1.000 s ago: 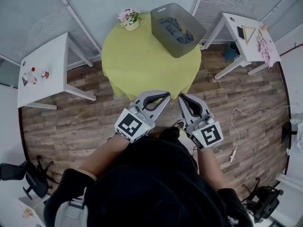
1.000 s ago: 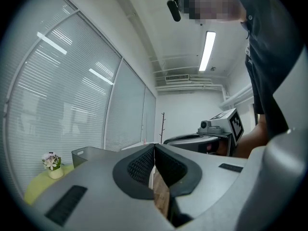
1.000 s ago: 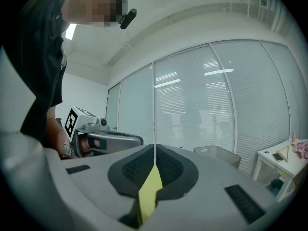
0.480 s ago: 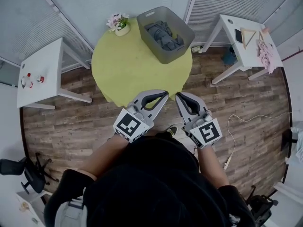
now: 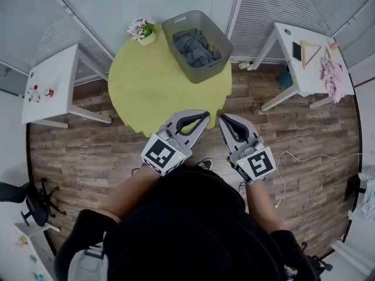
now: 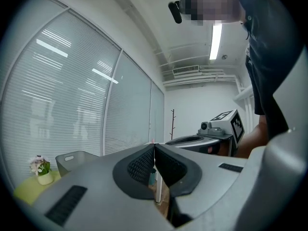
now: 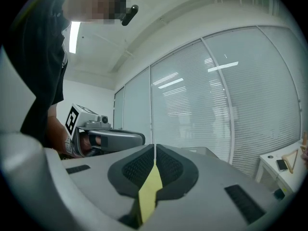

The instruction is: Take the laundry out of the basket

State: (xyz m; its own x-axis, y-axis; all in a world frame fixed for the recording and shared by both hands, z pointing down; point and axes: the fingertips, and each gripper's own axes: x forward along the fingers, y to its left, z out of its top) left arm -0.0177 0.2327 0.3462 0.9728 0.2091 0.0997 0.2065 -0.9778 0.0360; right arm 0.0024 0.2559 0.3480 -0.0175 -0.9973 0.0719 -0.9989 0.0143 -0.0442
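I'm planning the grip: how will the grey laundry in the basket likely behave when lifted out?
The grey laundry lies crumpled in soft folds in the basket, so it will probably hang floppy. It looks like several bunched pieces, so one may drag another along.

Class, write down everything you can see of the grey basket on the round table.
The basket is a dark grey, rectangular tub with rounded corners, plastic by its look, with a handle slot in one short wall. It stands upright at the far right edge of the yellow-green table, apart from the flower pot. Crumpled grey laundry lies inside. Nothing else touches it.
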